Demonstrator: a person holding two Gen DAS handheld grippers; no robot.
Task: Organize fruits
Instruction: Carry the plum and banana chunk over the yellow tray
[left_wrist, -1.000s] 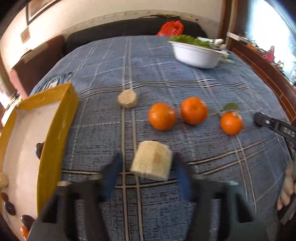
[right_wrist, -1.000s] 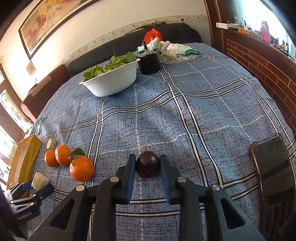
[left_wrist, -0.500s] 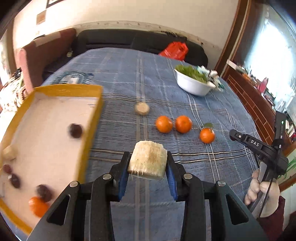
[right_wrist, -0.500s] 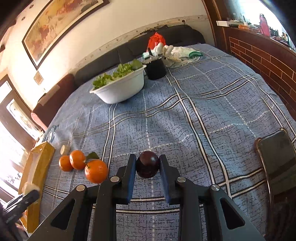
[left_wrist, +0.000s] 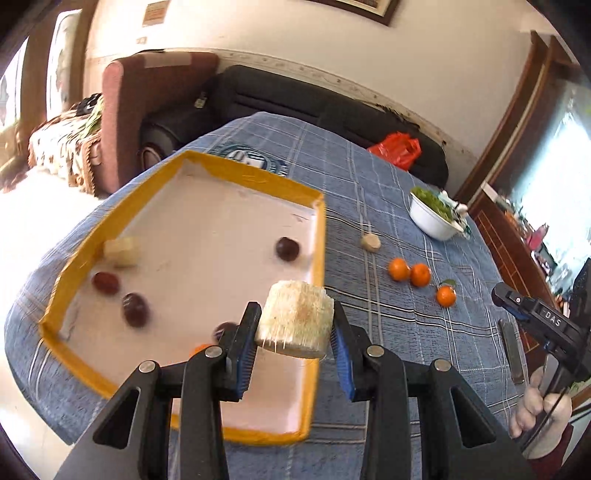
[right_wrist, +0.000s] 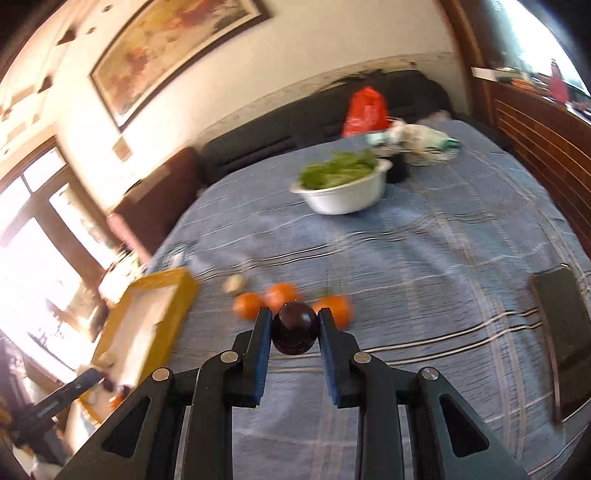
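Left gripper (left_wrist: 295, 328) is up off the table, clamped on a pale fibrous chunk (left_wrist: 295, 319) right over the near-right rim of the yellow tray (left_wrist: 320, 236). Right gripper (right_wrist: 295, 328) points across the blue tablecloth (right_wrist: 424, 266), pinching a dark plum (right_wrist: 295, 326), with three oranges (right_wrist: 248, 305) just behind.

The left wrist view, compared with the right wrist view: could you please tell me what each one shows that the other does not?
Only the left wrist view shows the left gripper shut on a pale fibrous chunk above the tray's near right corner, with the dark fruits lying clearly inside.

Only the right wrist view shows the right gripper shut on a dark round fruit, plus the framed painting.

Both show the yellow-rimmed tray, three oranges, the white bowl of greens and the red bag.
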